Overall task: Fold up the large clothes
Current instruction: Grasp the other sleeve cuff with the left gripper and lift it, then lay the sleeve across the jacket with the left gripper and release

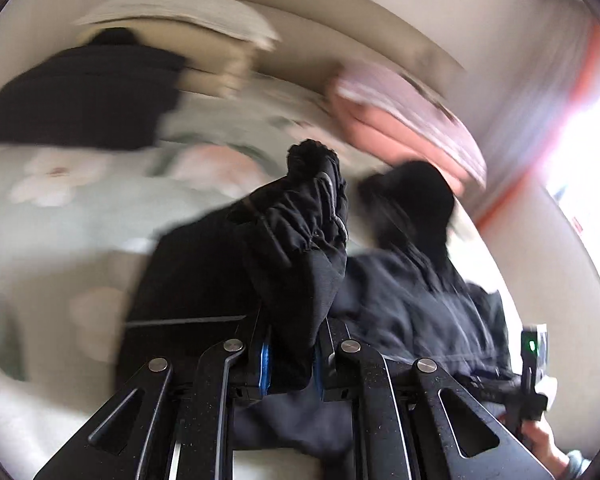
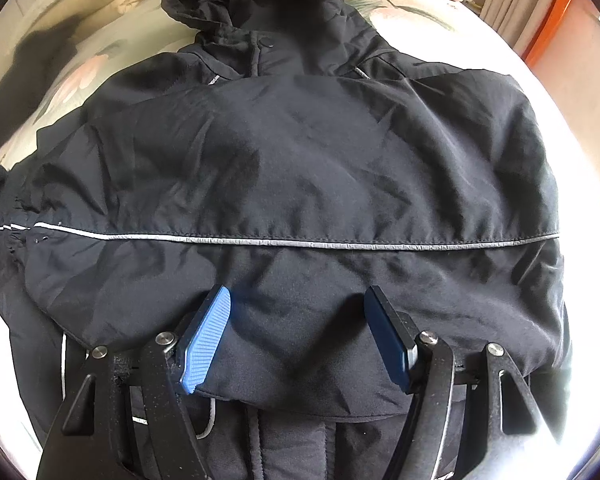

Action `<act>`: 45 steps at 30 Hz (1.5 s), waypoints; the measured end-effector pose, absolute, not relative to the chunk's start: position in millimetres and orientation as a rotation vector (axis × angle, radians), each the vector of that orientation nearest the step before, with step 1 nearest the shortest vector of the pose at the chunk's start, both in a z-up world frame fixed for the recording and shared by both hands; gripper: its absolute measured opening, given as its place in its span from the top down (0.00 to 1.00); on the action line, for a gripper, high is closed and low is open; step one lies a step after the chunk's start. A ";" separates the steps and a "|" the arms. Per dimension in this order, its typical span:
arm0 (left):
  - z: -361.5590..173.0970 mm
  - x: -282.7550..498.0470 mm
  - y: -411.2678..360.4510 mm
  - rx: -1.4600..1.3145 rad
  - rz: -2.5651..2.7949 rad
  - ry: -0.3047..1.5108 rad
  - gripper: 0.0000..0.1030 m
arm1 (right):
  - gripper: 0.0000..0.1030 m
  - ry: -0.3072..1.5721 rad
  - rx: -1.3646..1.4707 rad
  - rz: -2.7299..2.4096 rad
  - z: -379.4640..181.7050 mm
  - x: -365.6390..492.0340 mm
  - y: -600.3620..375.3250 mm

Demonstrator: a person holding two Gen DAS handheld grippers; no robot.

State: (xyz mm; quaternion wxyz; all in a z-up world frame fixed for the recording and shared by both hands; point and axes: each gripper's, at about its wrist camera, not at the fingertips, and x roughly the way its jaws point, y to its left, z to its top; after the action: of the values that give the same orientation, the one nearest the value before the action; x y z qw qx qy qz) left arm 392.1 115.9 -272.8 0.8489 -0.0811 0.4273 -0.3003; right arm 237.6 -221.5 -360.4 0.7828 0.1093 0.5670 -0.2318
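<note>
Clamping a bunched sleeve [image 1: 300, 216] at frame centre, the left gripper [image 1: 290, 356] grips it; the right gripper [image 2: 298, 336] stands spread over the black jacket [image 2: 300, 160] filling its view.

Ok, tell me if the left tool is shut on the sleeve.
Shut. The left tool pinches the black sleeve, whose cuff bunches up between its fingers.

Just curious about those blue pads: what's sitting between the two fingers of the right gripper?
In the right wrist view, a fold of the black jacket lies between the right gripper's blue pads, which stand apart without pinching it.
</note>
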 end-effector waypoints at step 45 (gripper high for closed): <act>-331.2 324.7 59.9 -0.116 -0.959 1.129 0.26 | 0.21 1.198 0.581 -0.074 -338.0 333.8 -122.6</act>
State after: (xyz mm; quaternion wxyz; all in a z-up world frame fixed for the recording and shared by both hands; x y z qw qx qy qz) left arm 324.7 59.9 -331.2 0.7365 -0.0529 0.5139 -0.4367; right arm 333.8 -122.6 -338.0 0.7858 0.2693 0.5558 -0.0342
